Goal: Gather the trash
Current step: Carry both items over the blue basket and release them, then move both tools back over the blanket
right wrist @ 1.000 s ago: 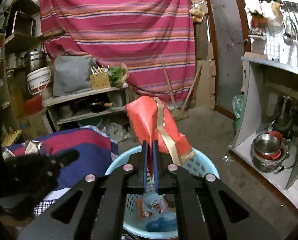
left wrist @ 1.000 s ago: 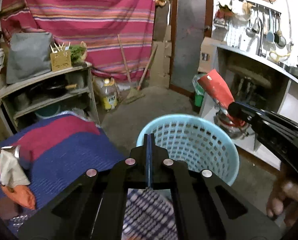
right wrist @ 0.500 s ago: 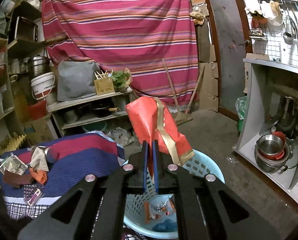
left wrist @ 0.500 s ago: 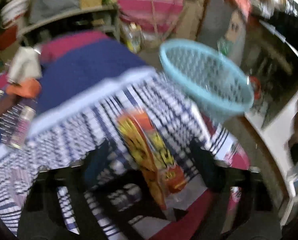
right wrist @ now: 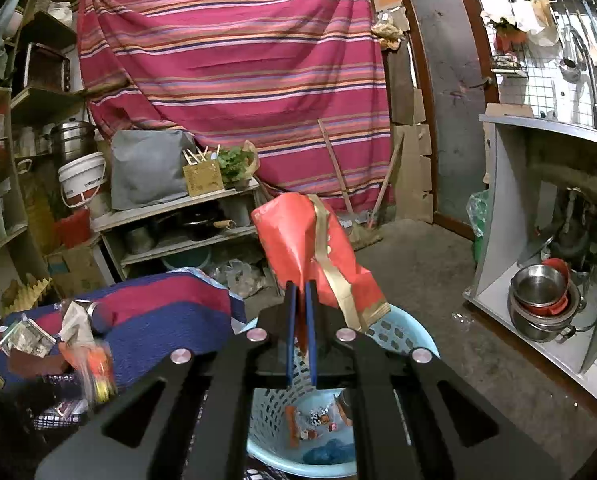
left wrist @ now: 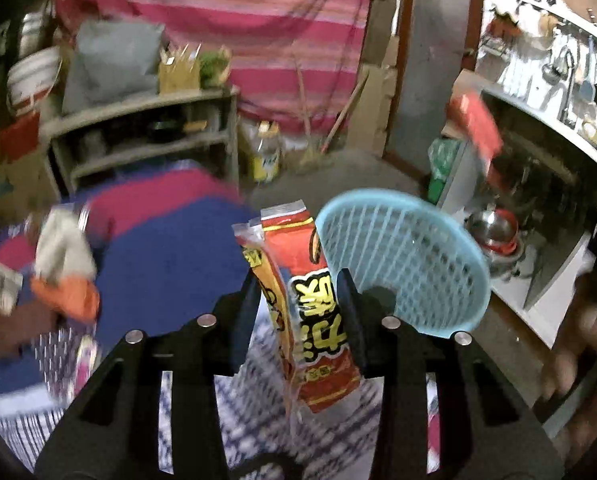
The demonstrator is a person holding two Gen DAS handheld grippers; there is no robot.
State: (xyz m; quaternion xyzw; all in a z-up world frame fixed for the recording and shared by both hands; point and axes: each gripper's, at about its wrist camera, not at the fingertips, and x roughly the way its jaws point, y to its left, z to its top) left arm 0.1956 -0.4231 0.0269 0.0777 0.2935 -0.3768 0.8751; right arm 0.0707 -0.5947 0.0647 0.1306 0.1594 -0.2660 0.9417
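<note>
1. Behind everything, a striped cloth (right wrist: 234,80) hangs across the back wall, with a grey shelf (right wrist: 178,216) of pots and boxes below it.
2. On my left lies a blue and red blanket (right wrist: 166,320) over a checked cloth (left wrist: 258,412), which shows under my left tongs.
3. Just ahead sits the basket (right wrist: 402,332), pale blue and mesh-walled; a few wrappers (right wrist: 318,420) lie on its bottom. From my left camera the same basket (left wrist: 398,264) stands just right of my fingers.
4. At my right, a white counter (right wrist: 510,200) holds steel bowls (right wrist: 538,300) on its low shelf, and utensils hang on the wall above.
5. My right tongs (right wrist: 301,320) are clenched on a red packet (right wrist: 310,252) with a gold strip; it stands up out of the fingers, over the near rim of the basket. My left camera sees that packet (left wrist: 476,124) raised beyond the basket.
6. My left tongs (left wrist: 302,304) are closing, with a red and yellow snack bag (left wrist: 314,312) upright between the fingers; the pads lie against its sides, so I take it as grasped. It is beside the basket, not in it.
7. More scraps (left wrist: 62,272) lie on the blanket, blurred: something white, something orange.
</note>
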